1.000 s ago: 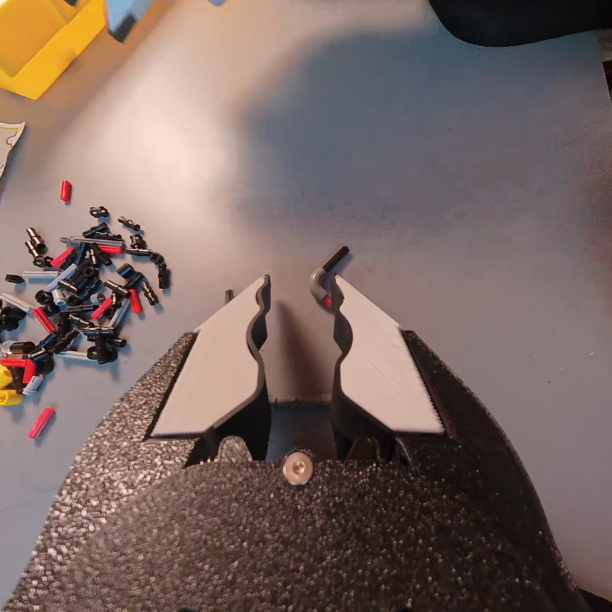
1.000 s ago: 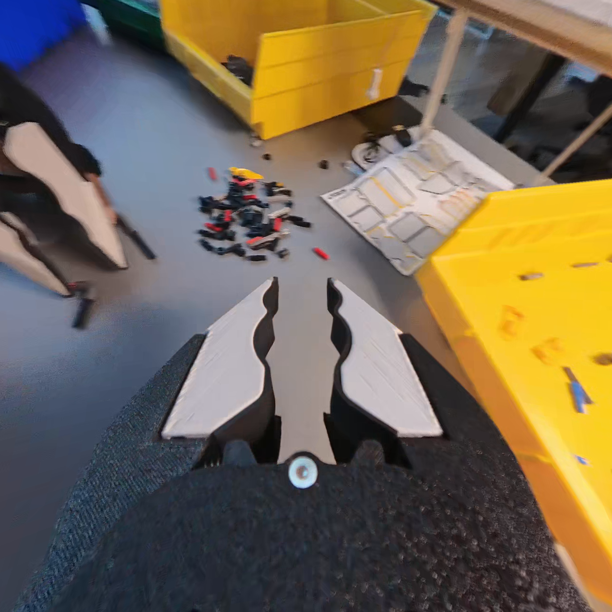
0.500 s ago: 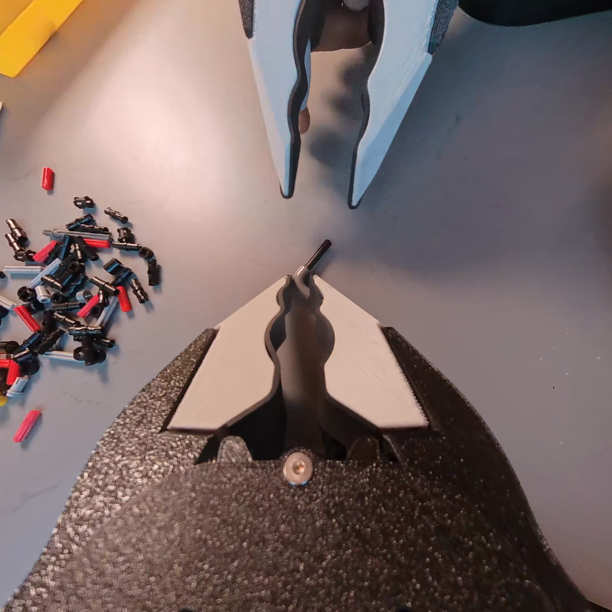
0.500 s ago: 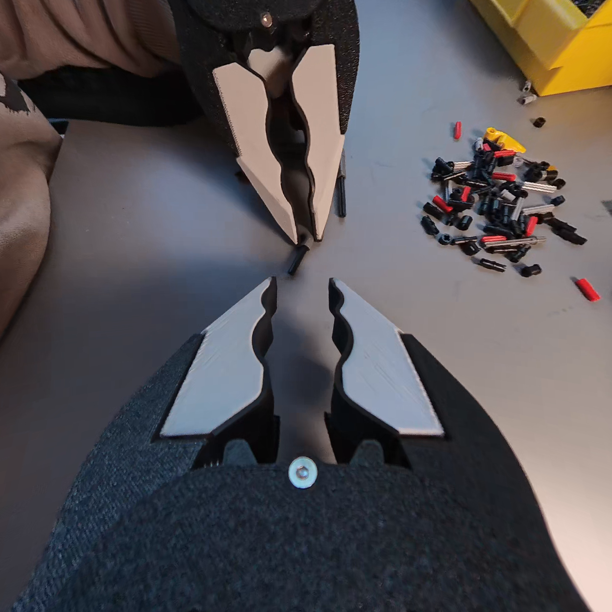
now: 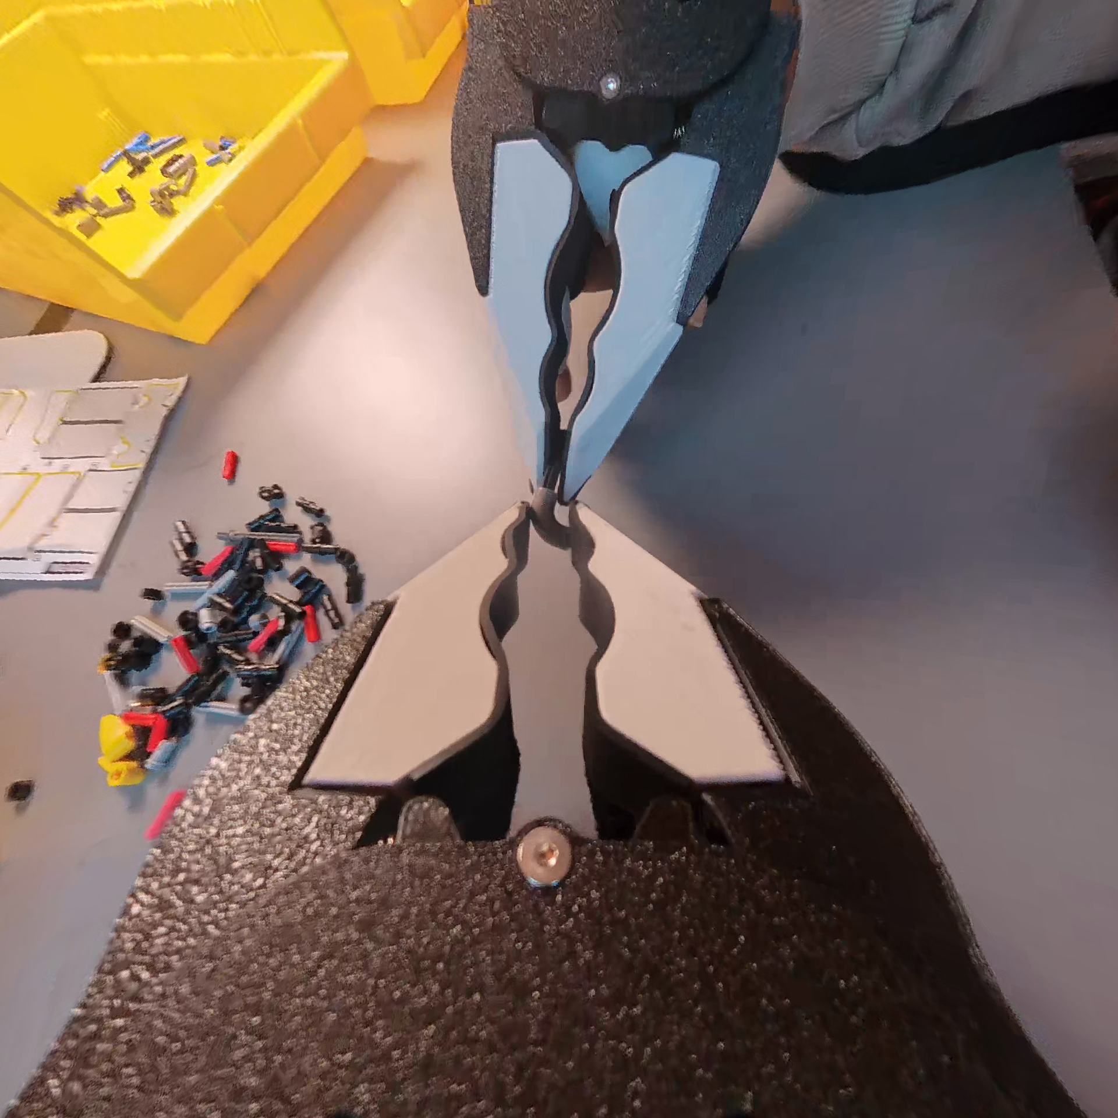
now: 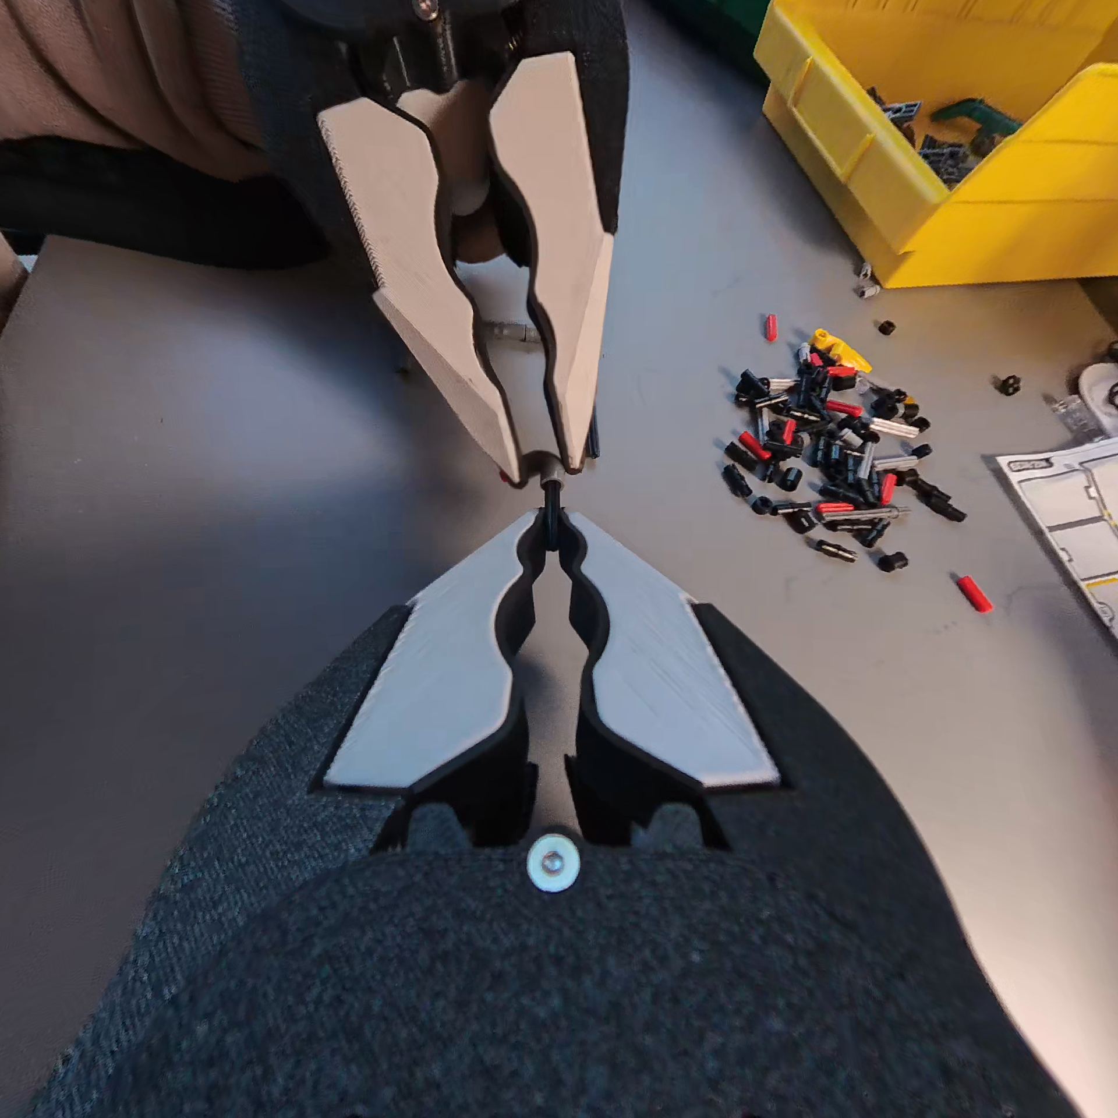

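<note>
Plainly, left wrist view: left gripper (image 5: pixel 549 519) pinches a small grey elbow piece (image 5: pixel 544 514) at its tips, raised off the grey table (image 5: pixel 847 454) so the right gripper (image 5: pixel 553 478) can meet it nose to nose.

Right wrist view: right gripper (image 6: pixel 549 521) clamps the black pin (image 6: pixel 552 508) poking from that elbow piece (image 6: pixel 541 474); loose pile of parts (image 6: pixel 835 454) lies well apart beside a yellow bin (image 6: pixel 907 199).

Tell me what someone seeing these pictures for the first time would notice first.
The two tools meeting tip to tip at mid-table: the left hand-held gripper pinches a small grey elbow connector, while the right hand-held gripper clamps the thin black pin sticking out of it. Next comes the loose pile of black, red and grey small parts on the grey table, and beyond it a bright yellow bin.
</note>
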A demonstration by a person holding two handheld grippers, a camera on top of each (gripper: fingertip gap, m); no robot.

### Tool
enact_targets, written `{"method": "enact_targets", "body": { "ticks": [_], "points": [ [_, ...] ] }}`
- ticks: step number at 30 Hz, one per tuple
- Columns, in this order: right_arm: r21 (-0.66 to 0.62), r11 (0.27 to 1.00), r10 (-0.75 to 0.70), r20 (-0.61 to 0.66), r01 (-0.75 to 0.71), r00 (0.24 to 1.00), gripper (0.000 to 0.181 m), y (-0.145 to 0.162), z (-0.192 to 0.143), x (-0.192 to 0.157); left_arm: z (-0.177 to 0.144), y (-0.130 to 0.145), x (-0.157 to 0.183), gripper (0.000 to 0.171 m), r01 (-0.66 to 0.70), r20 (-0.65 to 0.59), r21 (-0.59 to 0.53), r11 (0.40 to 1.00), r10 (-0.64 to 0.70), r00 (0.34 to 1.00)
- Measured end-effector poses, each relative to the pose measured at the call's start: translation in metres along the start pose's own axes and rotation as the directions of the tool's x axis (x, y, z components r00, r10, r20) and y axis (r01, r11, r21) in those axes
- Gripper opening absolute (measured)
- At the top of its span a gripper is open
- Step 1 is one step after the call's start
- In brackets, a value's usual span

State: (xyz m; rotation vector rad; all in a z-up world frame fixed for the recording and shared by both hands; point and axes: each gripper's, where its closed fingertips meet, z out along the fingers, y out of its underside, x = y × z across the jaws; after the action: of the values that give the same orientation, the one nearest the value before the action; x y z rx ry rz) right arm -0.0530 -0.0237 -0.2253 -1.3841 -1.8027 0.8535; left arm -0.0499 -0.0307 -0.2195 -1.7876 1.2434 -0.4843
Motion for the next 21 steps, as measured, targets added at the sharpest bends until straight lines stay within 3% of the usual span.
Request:
{"method": "enact_targets", "body": {
  "ticks": [4, 8, 15, 21],
  "points": [
    [0.117, 0.983, -0.138, -0.028, 0.140, 0.990, 0.001, -0.017, -0.008, -0.004, -0.008, -0.013, 0.009, 0.020, 0.263, -0.204, 0.080, 0.961, -0.243, 0.948],
    [0.174, 0.961, -0.205, -0.075, 0.215, 0.976, 0.001, -0.029, -0.014, -0.005, -0.016, -0.023, 0.009, 0.009, 0.361, -0.280, 0.118, 0.925, -0.317, 0.906],
    [0.050, 0.975, -0.211, -0.059, 0.214, 0.976, 0.004, -0.011, -0.005, -0.006, -0.005, -0.004, 0.005, 0.007, 0.143, -0.085, -0.009, 0.990, -0.143, 0.986],
    [-0.047, 0.966, -0.259, -0.071, 0.256, 0.963, 0.007, -0.004, 0.001, -0.008, 0.003, 0.006, 0.003, 0.007, -0.017, 0.028, -0.120, 0.993, 0.021, 0.999]
  ]
}}
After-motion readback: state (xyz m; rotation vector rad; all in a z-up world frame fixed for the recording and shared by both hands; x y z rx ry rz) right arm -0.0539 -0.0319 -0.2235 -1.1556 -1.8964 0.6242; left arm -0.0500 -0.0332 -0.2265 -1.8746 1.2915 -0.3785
